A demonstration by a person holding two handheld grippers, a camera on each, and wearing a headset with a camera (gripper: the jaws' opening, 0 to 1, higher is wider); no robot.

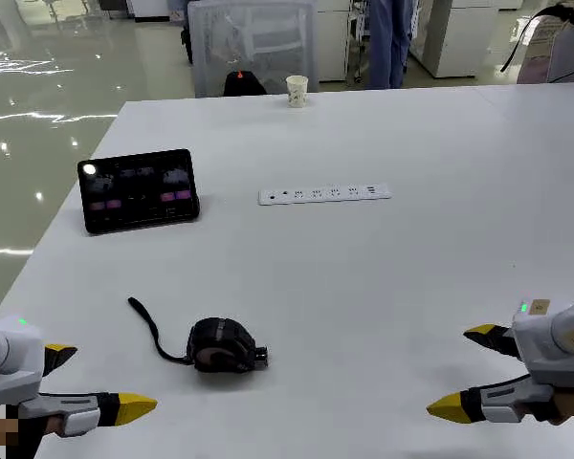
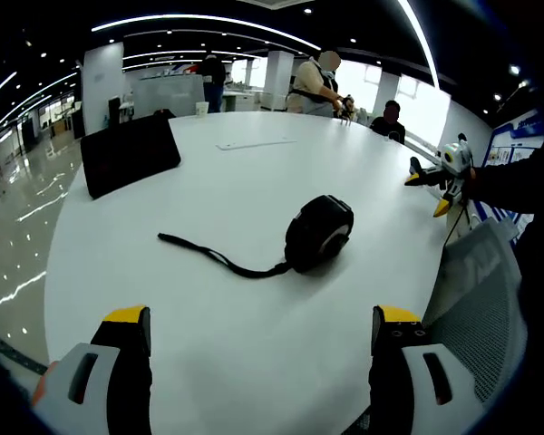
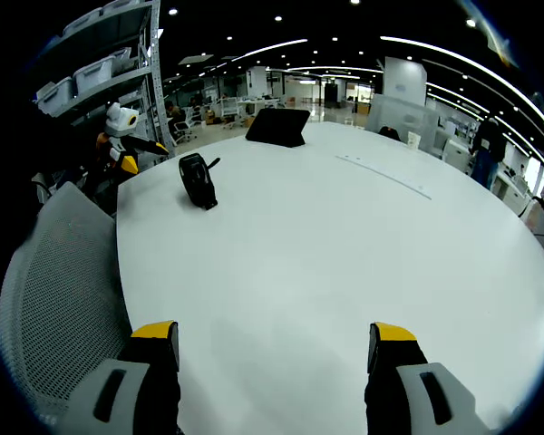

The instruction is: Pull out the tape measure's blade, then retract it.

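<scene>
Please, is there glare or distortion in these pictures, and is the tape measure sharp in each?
Head view: strong glare on the polished floor, tape measure sharp. Left gripper view: the fisheye bends the table edge, tape measure clear. Right gripper view: the same bending, tape measure small but distinct.

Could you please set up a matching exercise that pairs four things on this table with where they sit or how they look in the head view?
Things:
1. tape measure
2. tablet
3. power strip
4. paper cup

Places and states:
A. upright at the far edge of the table
B. white, lying flat around mid-table
C. on the left side, screen lit
D. black, nearest the front edge, strap trailing to the left

Pairs: 1-D, 2-C, 3-B, 4-A.
</scene>
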